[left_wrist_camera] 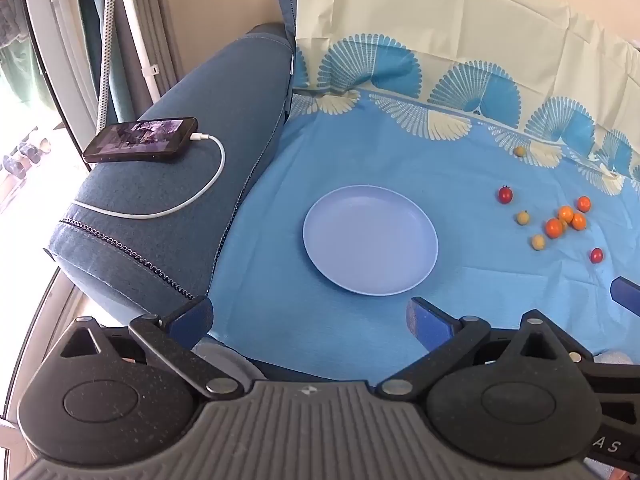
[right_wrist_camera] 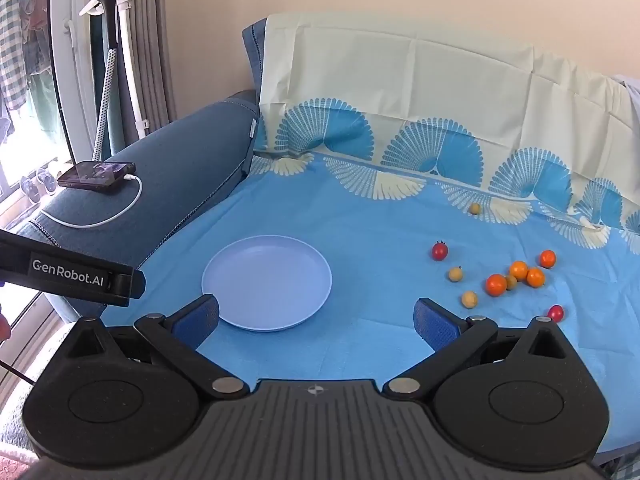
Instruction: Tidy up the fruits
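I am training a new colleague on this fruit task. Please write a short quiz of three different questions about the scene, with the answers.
1. True or false: the plate already holds fruit.
2. How many red cherry tomatoes lie on the blue cloth?
3. What rests on the sofa armrest? A) cup B) phone C) book

Key
1. False: it holds nothing.
2. Two: one nearer the sofa back, one nearer the right gripper.
3. B: a phone with a white cable plugged in.

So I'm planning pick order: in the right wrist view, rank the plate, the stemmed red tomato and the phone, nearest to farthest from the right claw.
1. Plate: just ahead, slightly left.
2. Stemmed red tomato: ahead, right.
3. Phone: far left, on the sofa arm.
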Tool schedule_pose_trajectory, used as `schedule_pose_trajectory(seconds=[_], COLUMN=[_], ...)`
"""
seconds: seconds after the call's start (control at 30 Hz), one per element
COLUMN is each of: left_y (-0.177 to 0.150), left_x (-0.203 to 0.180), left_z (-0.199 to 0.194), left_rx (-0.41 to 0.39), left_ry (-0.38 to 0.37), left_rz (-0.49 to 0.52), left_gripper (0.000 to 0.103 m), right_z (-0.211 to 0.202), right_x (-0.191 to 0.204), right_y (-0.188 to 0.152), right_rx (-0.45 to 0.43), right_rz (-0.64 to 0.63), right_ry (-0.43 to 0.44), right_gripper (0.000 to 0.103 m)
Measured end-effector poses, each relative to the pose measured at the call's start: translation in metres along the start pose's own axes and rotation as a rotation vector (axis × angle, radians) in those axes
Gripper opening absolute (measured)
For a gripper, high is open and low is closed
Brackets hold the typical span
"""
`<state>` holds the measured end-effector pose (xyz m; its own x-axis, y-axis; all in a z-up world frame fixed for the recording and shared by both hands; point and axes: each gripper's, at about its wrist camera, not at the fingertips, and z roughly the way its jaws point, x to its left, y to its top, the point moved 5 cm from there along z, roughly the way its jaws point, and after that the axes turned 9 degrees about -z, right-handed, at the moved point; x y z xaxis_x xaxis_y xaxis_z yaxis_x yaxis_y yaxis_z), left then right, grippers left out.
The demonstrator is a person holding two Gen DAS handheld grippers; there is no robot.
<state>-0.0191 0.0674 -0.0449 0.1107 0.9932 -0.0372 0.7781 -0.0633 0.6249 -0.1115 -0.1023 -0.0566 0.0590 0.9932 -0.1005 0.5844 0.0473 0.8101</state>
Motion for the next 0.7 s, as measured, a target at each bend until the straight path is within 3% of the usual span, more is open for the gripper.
schedule_pose_trajectory(seconds=[0.7], left_y=[-0.002], left_x=[-0.001], left_z=[0.003], left_rx=[0.005], left_ry=[0.002], left_rz=[0.019], left_gripper=[0.103], right_z=[0.003], right_x=[-0.005], right_y=[0.002], right_rx=[0.01], right_rz=[0.018], right_ry=[0.008], right_gripper=[0.103])
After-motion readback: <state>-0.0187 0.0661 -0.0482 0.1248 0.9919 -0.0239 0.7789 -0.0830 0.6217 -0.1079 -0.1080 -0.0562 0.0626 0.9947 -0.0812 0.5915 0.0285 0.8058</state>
